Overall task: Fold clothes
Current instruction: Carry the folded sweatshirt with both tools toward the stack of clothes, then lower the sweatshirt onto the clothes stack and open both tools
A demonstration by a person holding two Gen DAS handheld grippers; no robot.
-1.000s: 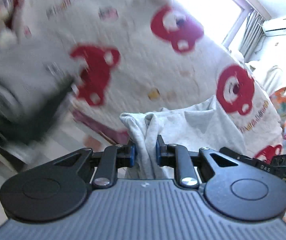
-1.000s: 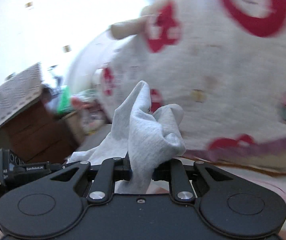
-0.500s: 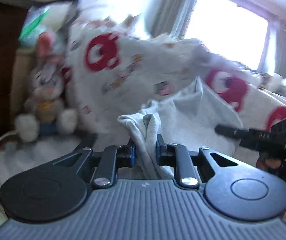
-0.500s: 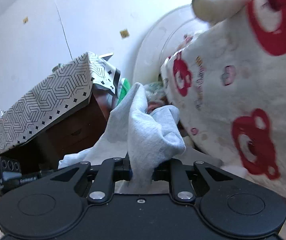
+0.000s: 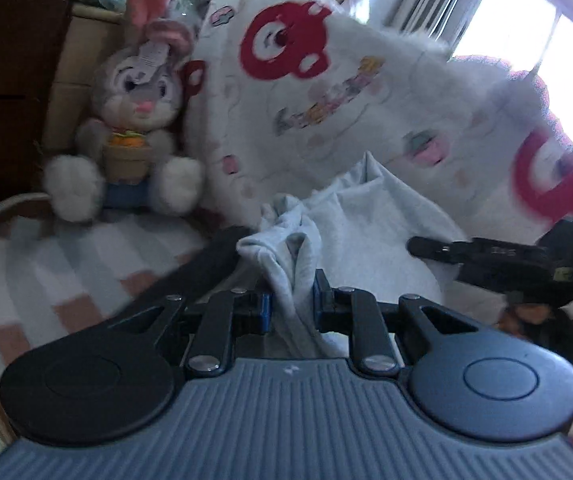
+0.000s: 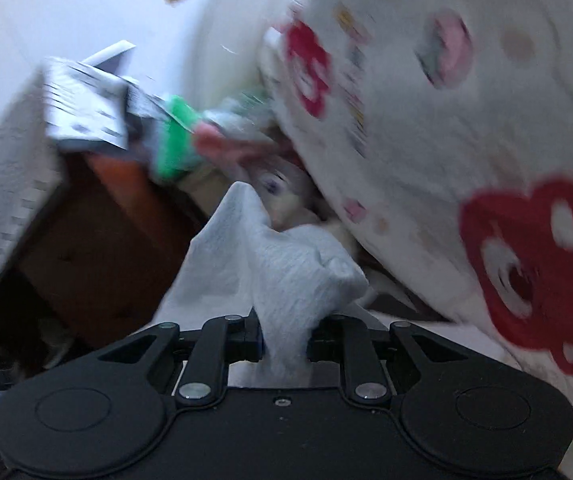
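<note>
We pinch a bunched edge of the light grey garment [image 5: 370,216] in our left gripper [image 5: 291,304], its blue-padded fingers [image 5: 263,312] pressed onto the cloth. Our right gripper [image 6: 284,340] clamps another gathered fold of it. The garment hangs between both tools, just in front of the white blanket with red bear prints [image 5: 326,92]; a plush rabbit [image 5: 134,120] sits left of that blanket.

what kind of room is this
Most likely a bedroom at home. A plush rabbit sits beside a fleecy white blanket with red prints, on what looks like a striped bed cover, with a curtained window behind and a dark wooden cabinet nearby.
</note>
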